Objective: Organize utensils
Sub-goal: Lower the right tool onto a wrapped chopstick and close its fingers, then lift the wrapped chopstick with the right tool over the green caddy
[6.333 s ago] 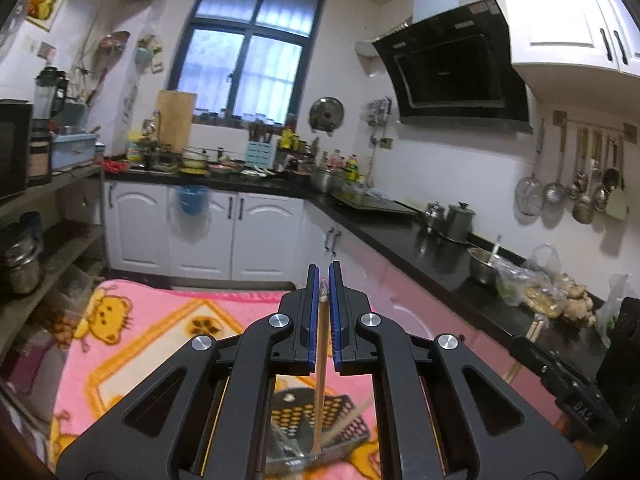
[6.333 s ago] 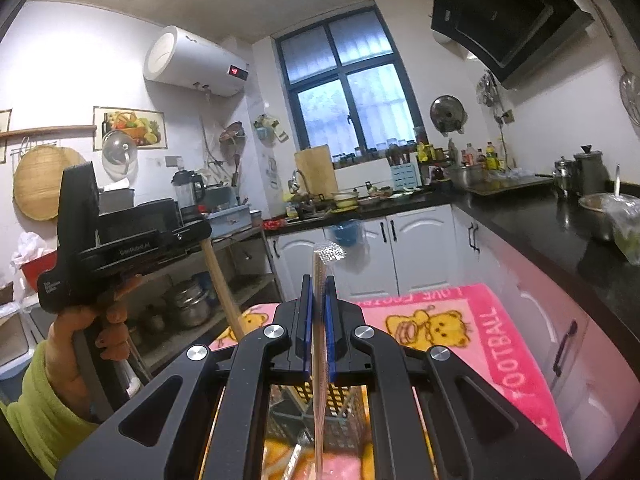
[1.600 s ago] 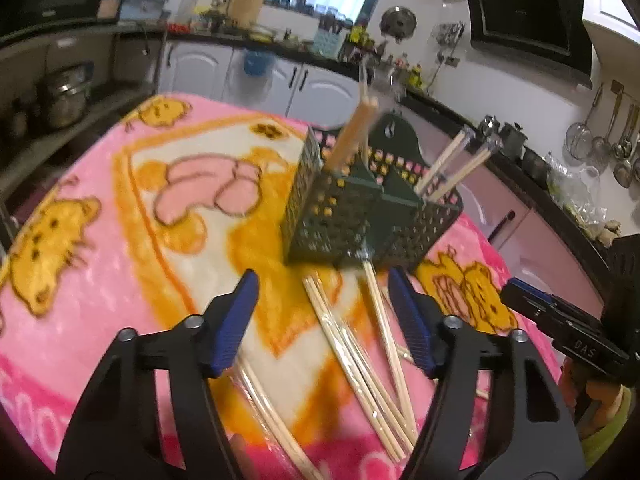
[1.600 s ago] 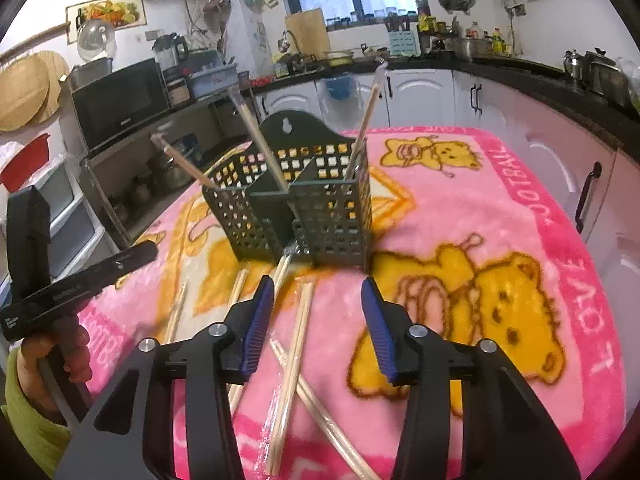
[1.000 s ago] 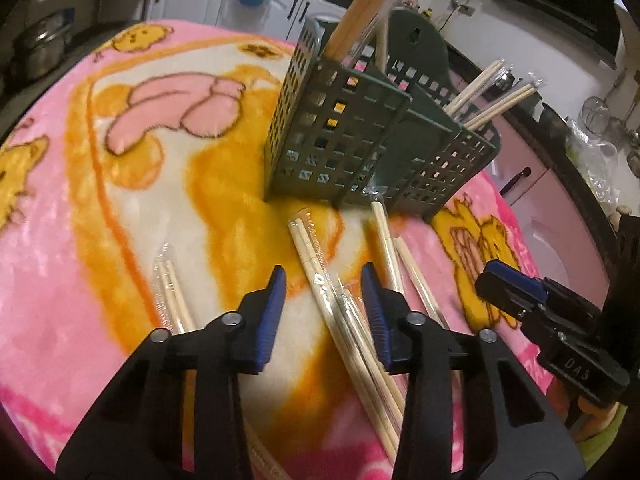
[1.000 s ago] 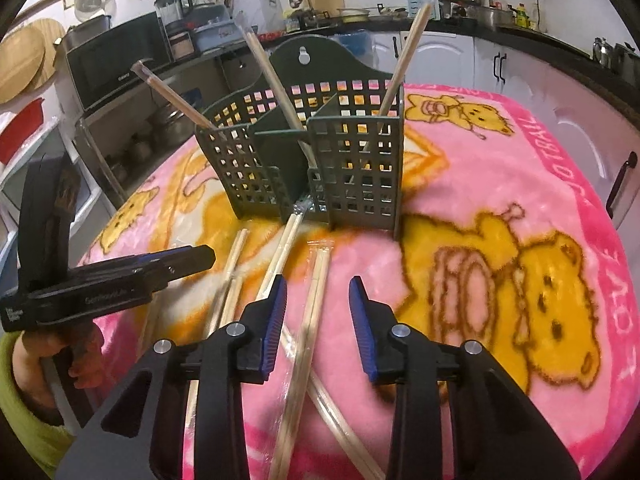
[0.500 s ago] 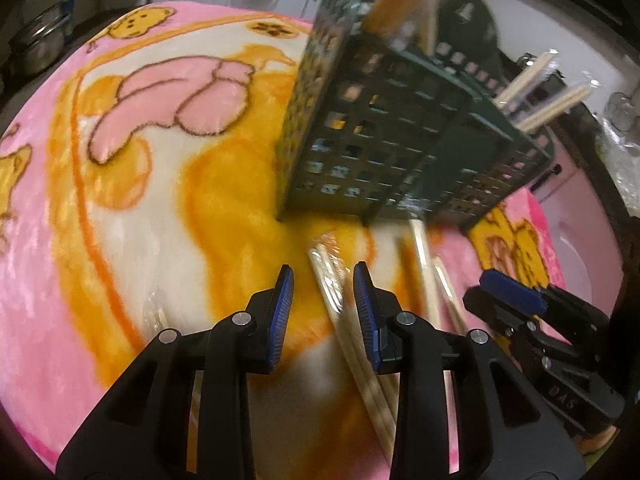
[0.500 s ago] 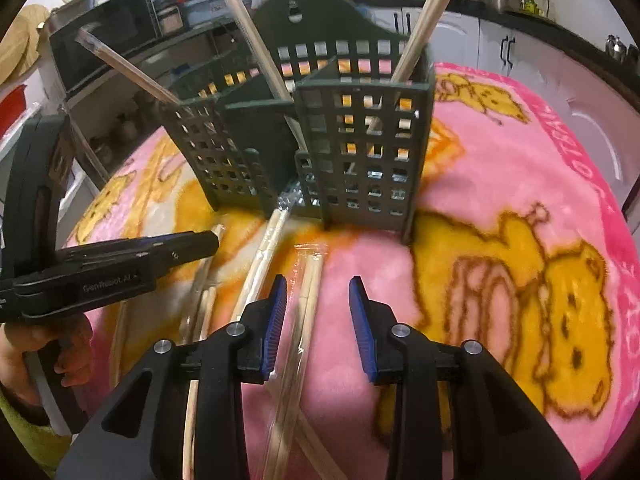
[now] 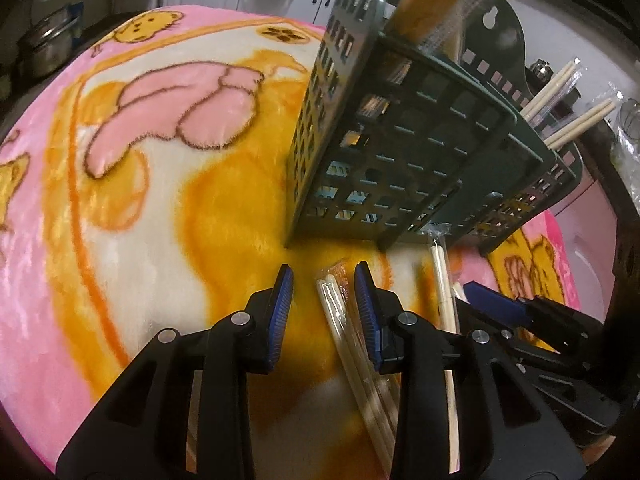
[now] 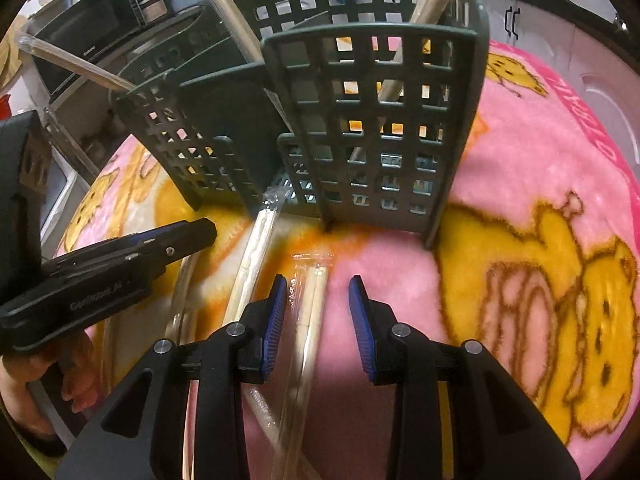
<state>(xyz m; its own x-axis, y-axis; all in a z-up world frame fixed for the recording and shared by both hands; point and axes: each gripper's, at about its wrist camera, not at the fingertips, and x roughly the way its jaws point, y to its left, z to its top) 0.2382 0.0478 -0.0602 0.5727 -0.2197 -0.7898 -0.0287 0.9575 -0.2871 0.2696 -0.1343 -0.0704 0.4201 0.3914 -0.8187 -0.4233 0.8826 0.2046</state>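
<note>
A dark green slotted utensil holder (image 9: 404, 148) (image 10: 360, 120) stands on the blanket with wrapped chopsticks (image 9: 568, 92) leaning out of it. My left gripper (image 9: 325, 286) is open, low over the blanket, with a wrapped chopstick pair (image 9: 338, 320) lying between its jaws near the right pad. My right gripper (image 10: 318, 296) is open, straddling another wrapped pair (image 10: 312, 304) just in front of the holder. Each gripper shows in the other's view: the right one (image 9: 516, 312), the left one (image 10: 120, 264).
A pink and yellow cartoon blanket (image 9: 140, 200) covers the table. More wrapped chopsticks (image 10: 252, 256) (image 9: 442, 284) lie loose in front of the holder. Kitchen cabinets, a microwave (image 10: 84, 36) and shelves with pots (image 9: 48, 44) surround the table.
Both grippers dropped their chopsticks into the holder earlier, opened, and have come down close to the blanket, narrowing around loose wrapped pairs in front of the holder.
</note>
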